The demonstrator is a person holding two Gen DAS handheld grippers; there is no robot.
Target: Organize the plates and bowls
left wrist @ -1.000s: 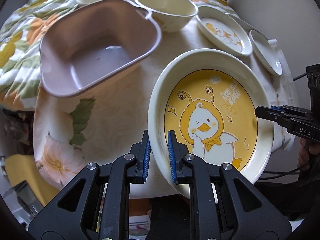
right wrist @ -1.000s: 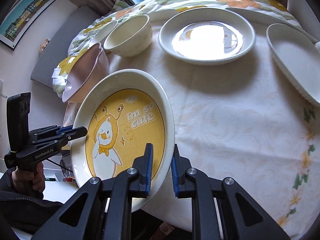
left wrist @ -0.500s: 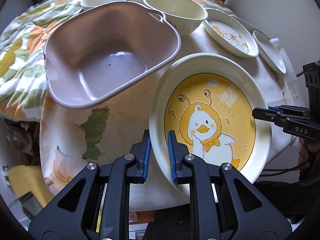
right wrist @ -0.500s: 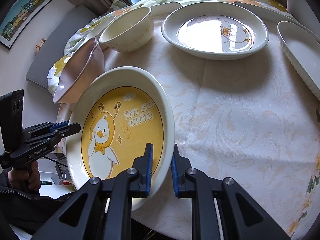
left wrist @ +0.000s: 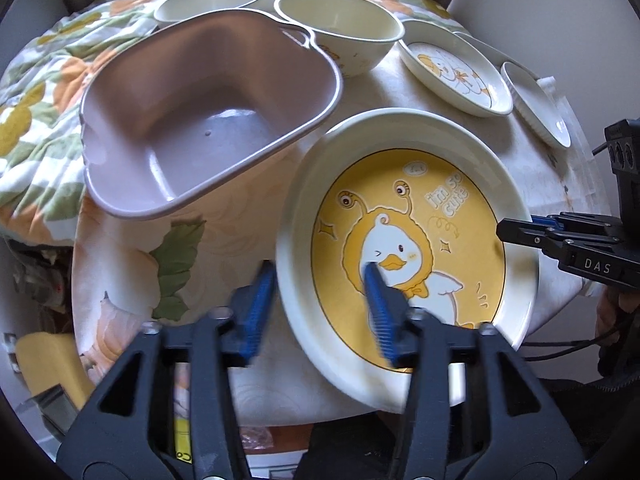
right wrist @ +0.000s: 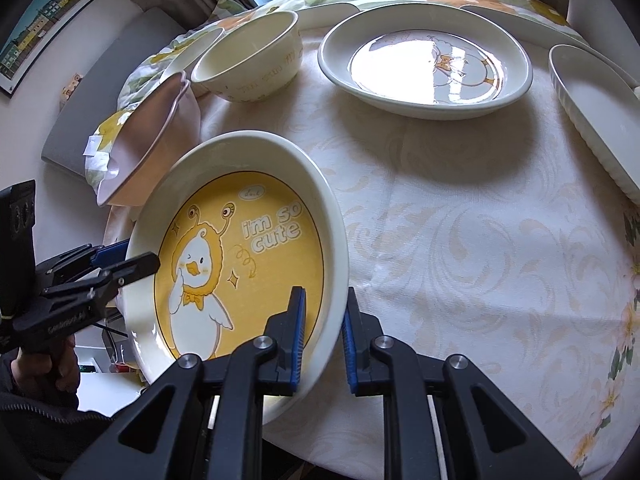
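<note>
A cream plate with a yellow duck picture (left wrist: 416,240) (right wrist: 240,256) hangs tilted over the near table edge. My right gripper (right wrist: 322,320) is shut on its right rim. My left gripper (left wrist: 318,308) has its jaws spread wide on either side of the plate's left rim, open and blurred. It also shows in the right wrist view (right wrist: 116,264), parted around the rim. A pink tub (left wrist: 208,120) stands just left of the plate. A cream bowl (right wrist: 250,60), a duck plate (right wrist: 428,60) and a white ribbed dish (right wrist: 596,108) sit further back.
The round table (right wrist: 460,240) has a floral cloth. A second shallow cream bowl (left wrist: 208,2) sits behind the pink tub. The table edge drops off near me, with clutter on the floor below.
My left gripper has opened and let go of the plate rim. The plate, held by the right gripper, has moved a little further onto the table toward the tub.
</note>
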